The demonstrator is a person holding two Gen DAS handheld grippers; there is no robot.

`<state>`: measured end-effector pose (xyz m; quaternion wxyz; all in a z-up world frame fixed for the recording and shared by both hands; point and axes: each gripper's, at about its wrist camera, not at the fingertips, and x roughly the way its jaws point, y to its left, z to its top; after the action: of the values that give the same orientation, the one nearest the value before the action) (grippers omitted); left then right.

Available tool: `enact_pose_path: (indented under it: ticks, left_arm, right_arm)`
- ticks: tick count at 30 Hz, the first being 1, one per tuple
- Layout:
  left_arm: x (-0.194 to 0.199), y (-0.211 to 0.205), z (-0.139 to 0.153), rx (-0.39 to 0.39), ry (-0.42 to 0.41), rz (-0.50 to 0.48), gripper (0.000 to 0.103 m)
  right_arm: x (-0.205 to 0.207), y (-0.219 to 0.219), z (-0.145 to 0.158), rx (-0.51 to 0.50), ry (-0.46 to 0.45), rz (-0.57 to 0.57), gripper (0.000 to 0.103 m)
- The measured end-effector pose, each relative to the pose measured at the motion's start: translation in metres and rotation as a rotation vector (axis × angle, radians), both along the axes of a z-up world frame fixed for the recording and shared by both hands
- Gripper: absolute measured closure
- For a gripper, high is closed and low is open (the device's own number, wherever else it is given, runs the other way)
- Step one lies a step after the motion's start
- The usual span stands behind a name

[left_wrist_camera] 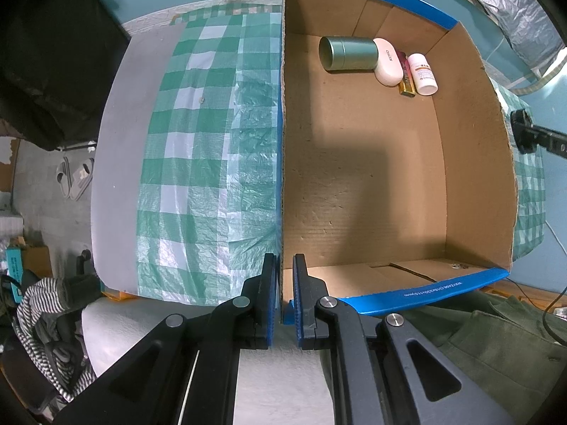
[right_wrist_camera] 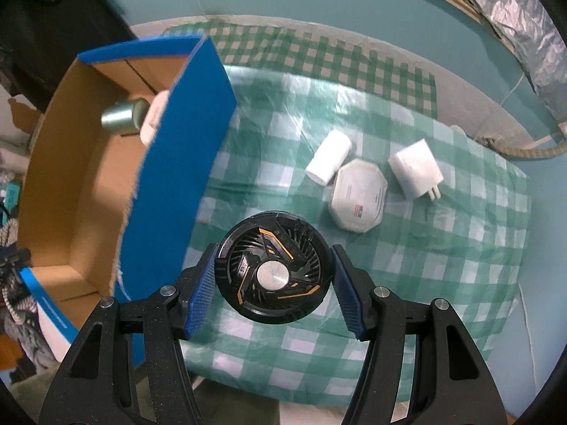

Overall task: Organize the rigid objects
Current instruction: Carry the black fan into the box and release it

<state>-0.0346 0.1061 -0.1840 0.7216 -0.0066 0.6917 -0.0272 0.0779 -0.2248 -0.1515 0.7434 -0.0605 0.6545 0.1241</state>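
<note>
My left gripper point(left_wrist_camera: 284, 269) is shut on the near corner wall of the blue-edged cardboard box point(left_wrist_camera: 354, 194). Inside the box, at its far end, lie a green metal can point(left_wrist_camera: 347, 53), a pink-white case point(left_wrist_camera: 388, 61), a small yellow item point(left_wrist_camera: 406, 85) and a white pill bottle point(left_wrist_camera: 423, 74). My right gripper point(right_wrist_camera: 274, 276) is shut on a round black fan with orange marks point(right_wrist_camera: 273, 269), held above the checked cloth right of the box point(right_wrist_camera: 177, 163). On the cloth lie a white roll point(right_wrist_camera: 327, 157), a white octagonal box point(right_wrist_camera: 358, 194) and a white charger plug point(right_wrist_camera: 416, 171).
The table has a green-white checked plastic cloth point(left_wrist_camera: 198, 141) with a grey bare strip on its left. The right gripper's tip point(left_wrist_camera: 524, 131) shows past the box's right wall. Slippers point(left_wrist_camera: 74, 177) lie on the floor at left. Silver foil point(right_wrist_camera: 514, 17) hangs at far right.
</note>
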Motion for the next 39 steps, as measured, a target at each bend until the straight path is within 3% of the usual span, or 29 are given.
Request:
enact_pose_path:
  ticks: [23, 39]
  left_arm:
    - [0.002, 0.003, 0.001, -0.002, 0.0, 0.003, 0.095]
    - [0.004, 0.004, 0.0, 0.001, 0.0, 0.005, 0.095]
  right_arm:
    - [0.049, 0.073, 0.044, 0.034, -0.098, 0.158, 0.041]
    - [0.073, 0.127, 0.019, 0.033, -0.069, 0.263, 0.041]
